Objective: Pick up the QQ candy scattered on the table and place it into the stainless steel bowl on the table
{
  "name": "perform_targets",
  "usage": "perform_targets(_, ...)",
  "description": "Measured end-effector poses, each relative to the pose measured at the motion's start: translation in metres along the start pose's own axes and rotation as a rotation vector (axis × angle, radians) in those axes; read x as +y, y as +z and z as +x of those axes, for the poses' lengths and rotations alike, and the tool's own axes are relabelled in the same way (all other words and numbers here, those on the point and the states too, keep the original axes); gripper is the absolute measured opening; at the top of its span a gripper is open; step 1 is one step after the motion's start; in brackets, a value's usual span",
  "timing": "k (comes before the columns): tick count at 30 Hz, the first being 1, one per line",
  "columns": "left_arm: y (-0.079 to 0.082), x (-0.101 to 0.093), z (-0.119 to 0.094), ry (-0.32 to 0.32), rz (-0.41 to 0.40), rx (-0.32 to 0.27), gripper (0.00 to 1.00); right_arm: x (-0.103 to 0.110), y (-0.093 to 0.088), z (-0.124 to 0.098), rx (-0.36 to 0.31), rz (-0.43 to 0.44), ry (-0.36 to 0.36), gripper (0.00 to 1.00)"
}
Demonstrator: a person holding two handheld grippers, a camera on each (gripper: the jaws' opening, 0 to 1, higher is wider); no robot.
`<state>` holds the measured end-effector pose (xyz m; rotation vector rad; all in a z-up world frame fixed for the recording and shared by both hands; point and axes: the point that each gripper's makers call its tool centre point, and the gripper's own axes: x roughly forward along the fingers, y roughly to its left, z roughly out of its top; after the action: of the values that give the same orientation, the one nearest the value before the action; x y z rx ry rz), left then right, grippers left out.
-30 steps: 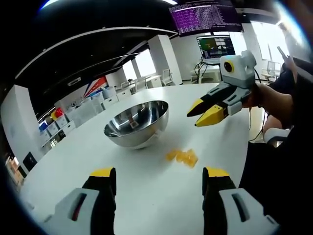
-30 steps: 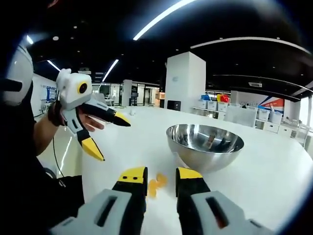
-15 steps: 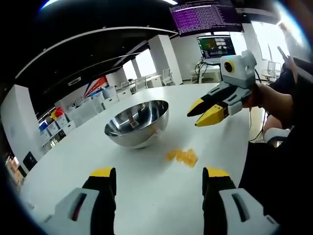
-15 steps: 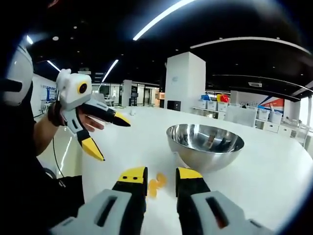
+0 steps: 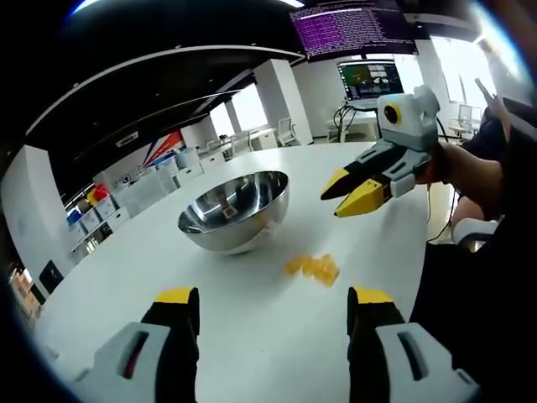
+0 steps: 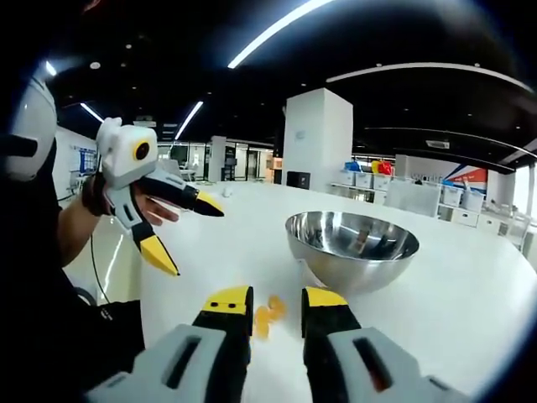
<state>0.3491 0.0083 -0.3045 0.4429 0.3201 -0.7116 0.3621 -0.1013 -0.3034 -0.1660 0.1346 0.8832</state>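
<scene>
Both grippers hover above the white table, empty. The left gripper has its jaws spread wide, while the right gripper has its jaws parted narrowly, each held in a hand.

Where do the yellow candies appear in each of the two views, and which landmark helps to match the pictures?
Left gripper view: the yellow candies lie on the white table right of centre, just below and right of the stainless steel bowl.
Right gripper view: the candies sit low in the centre, in the gap between this view's own tongs, left of the bowl.
Shared landmark: the steel bowl beside the candies.
</scene>
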Motion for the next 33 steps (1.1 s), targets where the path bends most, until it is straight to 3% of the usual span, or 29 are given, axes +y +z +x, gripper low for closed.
perform_targets(33, 0.0015, -0.0013, 0.0007, -0.003, 0.005, -0.002, 0.71, -0.0037, 0.0009, -0.0012, 0.001, -0.011, -0.008, 0.21)
